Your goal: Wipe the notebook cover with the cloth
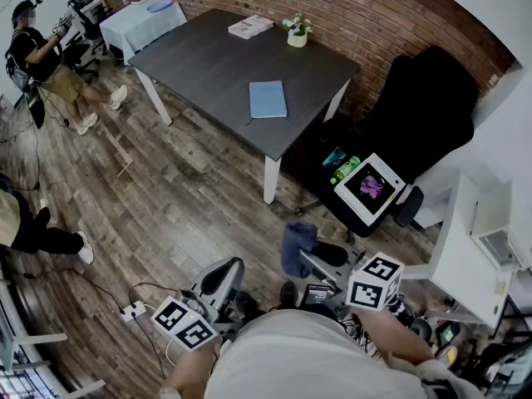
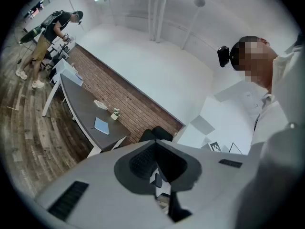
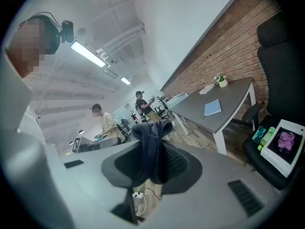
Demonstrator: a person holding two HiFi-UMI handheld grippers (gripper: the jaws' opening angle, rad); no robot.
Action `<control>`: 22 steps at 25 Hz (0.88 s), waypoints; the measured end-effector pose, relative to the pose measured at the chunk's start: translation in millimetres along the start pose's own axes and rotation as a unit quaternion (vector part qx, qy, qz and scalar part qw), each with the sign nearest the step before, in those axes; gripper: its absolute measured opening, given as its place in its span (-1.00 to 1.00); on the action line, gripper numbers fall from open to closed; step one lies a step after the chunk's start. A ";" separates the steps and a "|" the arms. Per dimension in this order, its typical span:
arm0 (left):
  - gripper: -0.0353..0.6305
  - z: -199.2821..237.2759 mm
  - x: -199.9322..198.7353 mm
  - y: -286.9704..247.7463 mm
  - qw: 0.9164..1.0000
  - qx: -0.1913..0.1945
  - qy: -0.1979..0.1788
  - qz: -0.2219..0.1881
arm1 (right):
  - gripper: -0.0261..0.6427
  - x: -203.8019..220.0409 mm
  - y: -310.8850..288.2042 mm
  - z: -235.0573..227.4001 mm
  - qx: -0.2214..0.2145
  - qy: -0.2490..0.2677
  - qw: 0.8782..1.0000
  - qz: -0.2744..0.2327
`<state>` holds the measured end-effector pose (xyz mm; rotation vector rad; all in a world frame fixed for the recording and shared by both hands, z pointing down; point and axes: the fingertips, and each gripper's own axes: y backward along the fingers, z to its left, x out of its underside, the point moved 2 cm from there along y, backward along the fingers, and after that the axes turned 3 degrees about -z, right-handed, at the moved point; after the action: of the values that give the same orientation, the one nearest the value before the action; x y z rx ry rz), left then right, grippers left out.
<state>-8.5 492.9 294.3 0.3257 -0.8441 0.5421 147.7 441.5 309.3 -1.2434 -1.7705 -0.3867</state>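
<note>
on the table (image 1: 208, 65), near its front edge, a notebook (image 1: 268, 99); right hand-held gripper (image 3: 152, 162) grips a cloth (image 3: 151, 144), left hand-held gripper (image 2: 157, 165) clenched.

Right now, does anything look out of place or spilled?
Nothing spilled or damaged. The notebook lies flat on the table, the cloth sits clamped in the right gripper; only a power strip lies loose on the floor.

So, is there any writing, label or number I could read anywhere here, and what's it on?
None can be read.
Booklet on the table: print too small.
Blue notebook: cover plain.
Marker cubes: black-and-white squares, no letters.
White box on the chair: purple picture, no legible words.
</note>
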 end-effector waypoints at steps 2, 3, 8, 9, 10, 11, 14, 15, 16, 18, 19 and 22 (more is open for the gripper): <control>-0.87 -1.6 1.3 -2.3 1.000 0.001 0.000 0.001 | -0.60 -0.6 2.5 -1.8 0.001 0.000 1.000 -0.001; -0.87 -2.0 2.0 -3.5 1.000 0.001 0.001 0.001 | -0.60 -0.9 3.8 -3.0 0.002 0.000 1.000 -0.002; -0.87 -3.5 5.5 -10.9 1.000 0.002 0.001 0.003 | -0.60 -2.5 9.8 -11.1 0.008 -0.003 1.000 -0.008; -0.87 -4.1 6.6 -12.6 1.000 0.002 0.001 0.004 | -0.60 -2.6 11.2 -12.3 0.008 -0.003 1.000 -0.009; -0.87 -5.0 7.6 -14.3 1.000 0.003 0.001 0.005 | -0.60 -2.8 12.6 -13.3 0.009 -0.003 1.000 -0.010; -0.87 -6.0 8.6 -16.1 1.000 0.003 0.001 0.006 | -0.60 -3.2 14.1 -14.2 0.009 -0.003 1.000 -0.011; -0.87 -8.9 10.8 -21.3 1.000 0.004 0.000 0.010 | -0.60 -4.9 18.4 -17.6 0.011 -0.004 1.000 -0.014; -0.87 -10.0 11.4 -23.1 1.000 0.004 0.000 0.011 | -0.60 -5.3 19.9 -19.3 0.012 -0.004 1.000 -0.015; -0.87 -11.2 12.0 -24.8 1.000 0.004 0.000 0.012 | -0.60 -5.5 21.5 -21.2 0.013 -0.004 1.000 -0.014; -0.87 -13.5 13.5 -28.1 1.000 0.003 -0.002 0.013 | -0.60 -5.7 24.4 -24.8 0.017 -0.001 1.000 -0.010; -0.87 -14.4 14.5 -29.8 1.000 0.003 -0.002 0.013 | -0.60 -6.0 25.9 -26.4 0.018 0.003 1.000 -0.009; -0.87 -16.2 17.6 -35.0 1.000 0.001 -0.003 0.013 | -0.60 -7.3 29.6 -31.5 0.022 0.012 1.000 -0.005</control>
<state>31.0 477.6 295.7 0.3188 -0.8540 0.5672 189.5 428.8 313.4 -1.1947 -1.7559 -0.3647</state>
